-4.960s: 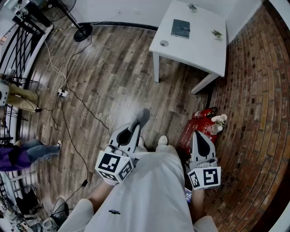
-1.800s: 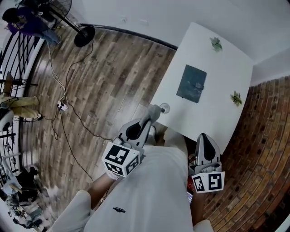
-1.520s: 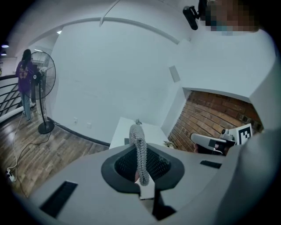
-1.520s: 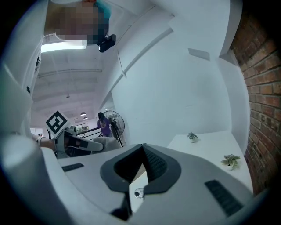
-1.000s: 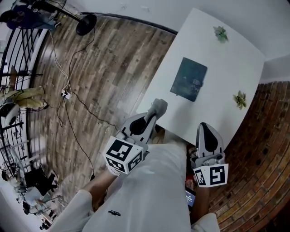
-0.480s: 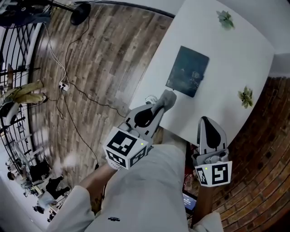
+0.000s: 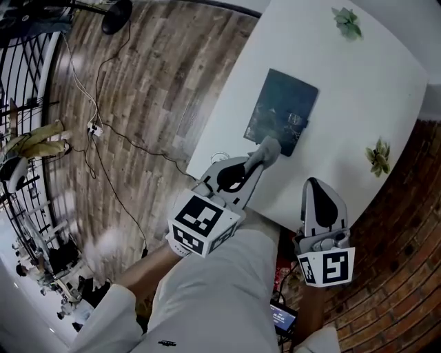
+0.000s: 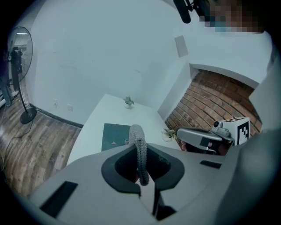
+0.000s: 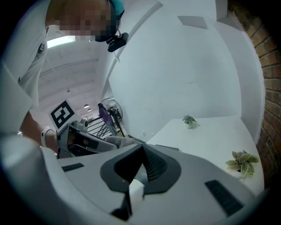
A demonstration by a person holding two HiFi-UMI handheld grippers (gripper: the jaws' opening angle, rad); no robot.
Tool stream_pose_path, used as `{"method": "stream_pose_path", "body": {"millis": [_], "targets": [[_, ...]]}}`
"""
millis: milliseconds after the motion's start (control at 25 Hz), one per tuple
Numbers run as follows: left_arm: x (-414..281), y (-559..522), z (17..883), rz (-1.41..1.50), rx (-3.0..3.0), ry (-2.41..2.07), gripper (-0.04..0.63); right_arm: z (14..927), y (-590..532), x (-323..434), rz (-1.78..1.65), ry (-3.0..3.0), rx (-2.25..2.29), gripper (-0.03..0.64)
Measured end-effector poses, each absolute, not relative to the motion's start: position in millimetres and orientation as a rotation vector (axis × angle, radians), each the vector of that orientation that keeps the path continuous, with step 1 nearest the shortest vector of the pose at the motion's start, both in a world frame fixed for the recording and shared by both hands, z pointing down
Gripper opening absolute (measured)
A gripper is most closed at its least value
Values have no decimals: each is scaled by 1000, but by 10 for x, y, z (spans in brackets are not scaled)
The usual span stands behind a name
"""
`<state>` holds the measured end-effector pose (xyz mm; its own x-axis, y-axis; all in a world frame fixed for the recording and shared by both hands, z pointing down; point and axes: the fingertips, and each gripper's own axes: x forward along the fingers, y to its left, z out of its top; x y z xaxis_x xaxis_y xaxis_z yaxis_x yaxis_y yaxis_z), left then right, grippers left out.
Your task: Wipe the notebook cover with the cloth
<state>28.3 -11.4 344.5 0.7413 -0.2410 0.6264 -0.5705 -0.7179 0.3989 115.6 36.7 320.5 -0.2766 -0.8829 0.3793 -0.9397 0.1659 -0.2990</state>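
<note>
From the head view we see the white table (image 7: 358, 83) with the dark teal notebook (image 7: 281, 110) lying flat on it, closed, towards the edge nearest the wooden floor (image 7: 145, 89). The left gripper (image 7: 260, 160) reaches over the table's near edge with the grey cloth (image 7: 269, 147) sticking out of its tip. The cloth's end shows right at the notebook's near edge, and we cannot tell whether it touches the cover. The right gripper (image 7: 315, 187) hangs at the table's near edge, well apart from the notebook. Two small plants (image 7: 346, 21) (image 7: 378, 155) stand on the table, one at the far end and one by the brick side. In the left gripper view the left gripper (image 8: 140, 154) has its jaws pinching the cloth (image 8: 136, 133), which rises between them as a narrow, knobbly strip. Beyond it the notebook (image 8: 115, 136) lies on the table (image 8: 94, 127), and the right gripper (image 8: 206, 138) shows off to the side before the brick wall (image 8: 219, 96). In the right gripper view the right gripper (image 9: 142, 151) has its jaws pressed together with nothing between them. Ahead of it we see the table (image 9: 210, 140) and both plants (image 9: 189, 120) (image 9: 241, 160), with the left gripper (image 9: 83, 136) to one side.
</note>
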Motion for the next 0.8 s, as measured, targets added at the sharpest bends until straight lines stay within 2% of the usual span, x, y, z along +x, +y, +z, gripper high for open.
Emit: {"method": "stream_pose_path", "body": {"millis": [800], "targets": [[814, 5, 4394, 798, 2205, -458, 29, 3691, 318, 1295, 834, -2263, 1778, 5]]}}
